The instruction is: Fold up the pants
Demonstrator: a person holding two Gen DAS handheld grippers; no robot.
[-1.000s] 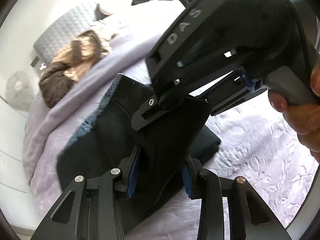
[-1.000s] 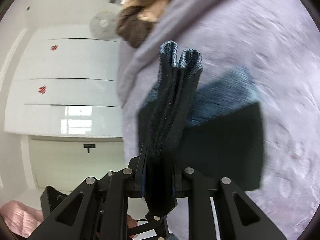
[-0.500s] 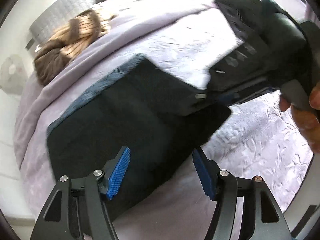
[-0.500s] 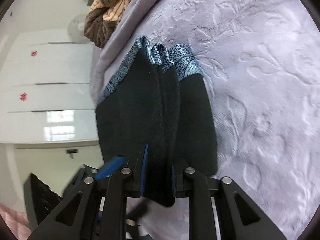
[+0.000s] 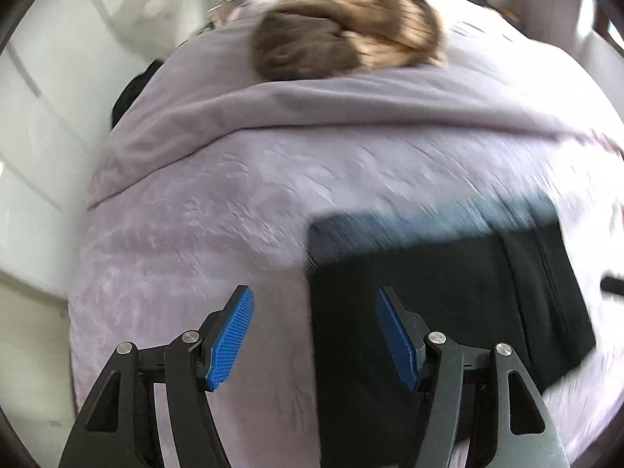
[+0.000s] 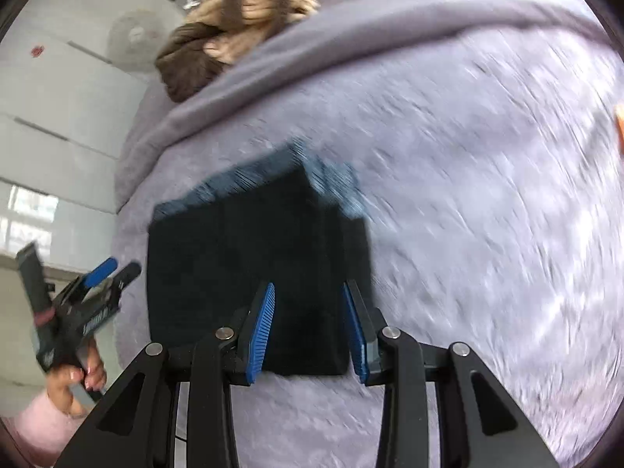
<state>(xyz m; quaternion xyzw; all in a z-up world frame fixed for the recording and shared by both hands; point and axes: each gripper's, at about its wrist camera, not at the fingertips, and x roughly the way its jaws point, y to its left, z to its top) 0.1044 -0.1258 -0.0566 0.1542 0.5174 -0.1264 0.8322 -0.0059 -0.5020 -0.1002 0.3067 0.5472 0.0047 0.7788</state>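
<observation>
The dark pants (image 5: 448, 292) lie folded into a flat rectangle on the lilac bedspread (image 5: 234, 214), with a blue-grey hem along the far edge. In the left wrist view my left gripper (image 5: 314, 331) is open and empty, at the rectangle's left edge. In the right wrist view the pants (image 6: 249, 265) lie just ahead of my right gripper (image 6: 308, 331), which is open with its blue pads astride the near edge, holding nothing. The left gripper (image 6: 99, 273) shows at the far left there, off the bed's side.
A brown and beige striped garment (image 5: 347, 31) is heaped at the head of the bed behind a fold in the blanket (image 5: 351, 105). White wardrobe doors (image 6: 58, 124) and a fan (image 6: 132, 39) stand beyond the bed's left edge.
Both grippers have let go of the pants, which now lie flat and folded on the bed. Both have pulled back, the left one off to the left.
</observation>
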